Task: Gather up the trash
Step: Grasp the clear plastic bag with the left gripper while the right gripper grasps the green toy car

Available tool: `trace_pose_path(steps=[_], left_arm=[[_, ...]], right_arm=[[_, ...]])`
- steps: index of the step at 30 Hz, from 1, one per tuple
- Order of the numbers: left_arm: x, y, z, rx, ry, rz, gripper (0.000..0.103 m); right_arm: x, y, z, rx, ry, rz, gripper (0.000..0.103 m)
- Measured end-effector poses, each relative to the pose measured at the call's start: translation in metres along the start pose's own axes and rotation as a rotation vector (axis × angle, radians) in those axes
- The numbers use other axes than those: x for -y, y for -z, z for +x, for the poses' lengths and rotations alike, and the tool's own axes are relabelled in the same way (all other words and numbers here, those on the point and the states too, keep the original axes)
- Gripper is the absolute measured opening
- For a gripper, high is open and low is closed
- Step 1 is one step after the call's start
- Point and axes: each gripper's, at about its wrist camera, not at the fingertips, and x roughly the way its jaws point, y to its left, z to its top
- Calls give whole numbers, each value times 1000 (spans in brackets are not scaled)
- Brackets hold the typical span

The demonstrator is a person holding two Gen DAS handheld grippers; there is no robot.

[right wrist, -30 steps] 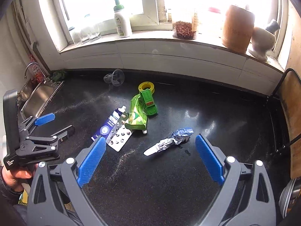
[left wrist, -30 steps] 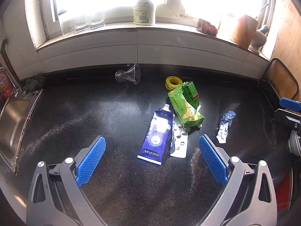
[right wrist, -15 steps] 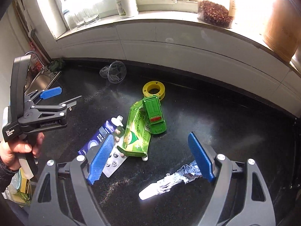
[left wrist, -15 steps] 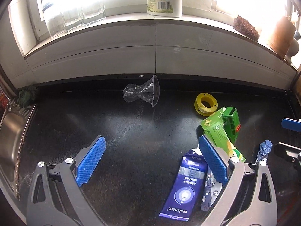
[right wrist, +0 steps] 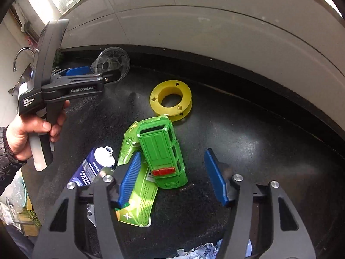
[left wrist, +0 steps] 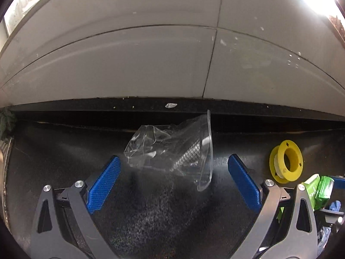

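Note:
A crushed clear plastic cup (left wrist: 170, 149) lies on its side on the black counter, close to the back wall. My left gripper (left wrist: 173, 159) is open, and the cup sits between its blue fingertips without touching them. My right gripper (right wrist: 172, 154) hangs over a green toy car (right wrist: 162, 153) that rests on a green packet (right wrist: 138, 185). Its jaws are closing: the left pad is close to the car's side and the right pad stands apart. A blue toothpaste tube (right wrist: 88, 170) lies to the left, and crumpled foil (right wrist: 207, 250) shows under the gripper.
A yellow spool (right wrist: 170, 100) lies behind the car, right of the cup (right wrist: 112, 61). A white tiled wall (left wrist: 172, 64) rises just behind the counter. A sink tap (right wrist: 19, 58) stands at far left. A hand (right wrist: 32, 133) holds the left gripper (right wrist: 107, 73).
Both grippers have come forward and down. The left one moved left from the tube to the cup. The right one moved from the foil to the car, and its jaws narrowed.

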Motion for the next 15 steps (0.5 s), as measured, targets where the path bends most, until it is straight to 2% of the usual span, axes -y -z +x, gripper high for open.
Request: trace_pose_path(steps=[1,2,4,6,8,11,15], left_arm=[[-1,-2,4,4,3,-7,96],[-1,-3,6,5,4,-11,96],[-1,-5,9,13,11,-22,88],[0,-6,11,-1,23,-23,61],[1,-5,9,-5,19,-25,56],[3,-2,-1,0,12,-29,39],[8,5,-29,22,11,-34,39]], right_arm=[[-1,0,2,-3,-3,-11,49],[-2,0,4,-2,-6,-22,35],[-4,-1,7,-1,-5,-36,35],[-7,-2,6,6,0,-44,35],[-7,-2,1,19,1,-34,35],[-8,-1,-12,41,11,-28,34],[-15,6,-35,72,23,-23,34]])
